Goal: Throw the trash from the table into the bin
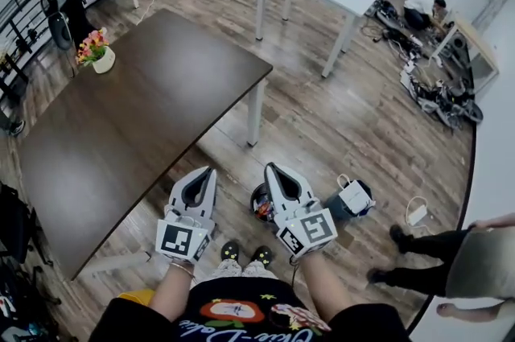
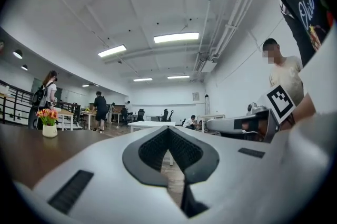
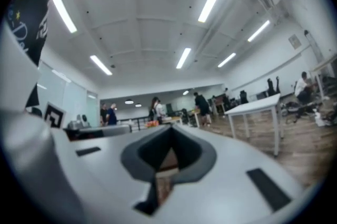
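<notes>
Matte dark-brown rect. table (image 1: 145, 115) on white legs; wood-plank floor (image 1: 354, 115). Round dark bin (image 1: 258, 197) stands on the floor by the person's feet, partly under the right gripper (image 1: 271, 171), w/ colourful scraps inside (too small to ID). Left gripper (image 1: 208, 175) & right are smooth white wedges, held level side by side. Jaws of both pressed together, nothing between.

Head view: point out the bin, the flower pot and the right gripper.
bin (image 1: 255, 202), head view, dark rim showing beside the right gripper
flower pot (image 1: 104, 61), head view, white pot body
right gripper (image 1: 271, 169), head view, tips of its shut jaws
</notes>
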### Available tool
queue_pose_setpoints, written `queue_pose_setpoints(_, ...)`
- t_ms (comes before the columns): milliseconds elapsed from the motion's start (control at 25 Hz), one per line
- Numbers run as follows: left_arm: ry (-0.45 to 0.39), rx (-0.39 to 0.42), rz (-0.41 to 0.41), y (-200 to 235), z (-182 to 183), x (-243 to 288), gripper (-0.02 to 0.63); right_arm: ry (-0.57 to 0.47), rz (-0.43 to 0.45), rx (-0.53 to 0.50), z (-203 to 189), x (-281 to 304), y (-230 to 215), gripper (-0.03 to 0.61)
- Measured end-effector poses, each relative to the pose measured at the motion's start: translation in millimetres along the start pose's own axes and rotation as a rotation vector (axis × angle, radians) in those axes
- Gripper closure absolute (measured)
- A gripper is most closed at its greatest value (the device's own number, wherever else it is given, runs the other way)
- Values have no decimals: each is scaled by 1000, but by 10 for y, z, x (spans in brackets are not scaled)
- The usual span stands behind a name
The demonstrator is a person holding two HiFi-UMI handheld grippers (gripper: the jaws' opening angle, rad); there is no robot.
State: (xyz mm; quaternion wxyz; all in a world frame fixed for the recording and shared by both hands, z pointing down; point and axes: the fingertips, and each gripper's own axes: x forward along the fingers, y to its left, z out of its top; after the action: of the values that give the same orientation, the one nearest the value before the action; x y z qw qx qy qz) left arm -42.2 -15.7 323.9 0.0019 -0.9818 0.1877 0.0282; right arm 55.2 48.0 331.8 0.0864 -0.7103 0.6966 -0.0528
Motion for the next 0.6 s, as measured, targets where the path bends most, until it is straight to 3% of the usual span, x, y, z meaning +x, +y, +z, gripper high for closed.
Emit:
queue_pose_setpoints(280, -53, 65, 72, 79, 461, -394, 607, -58, 259, -90, 488, 267, 854, 574)
queue_pose_setpoints(600, -49, 73, 213, 551, 520, -803, 607, -25, 376, -80, 440, 590, 1308, 574)
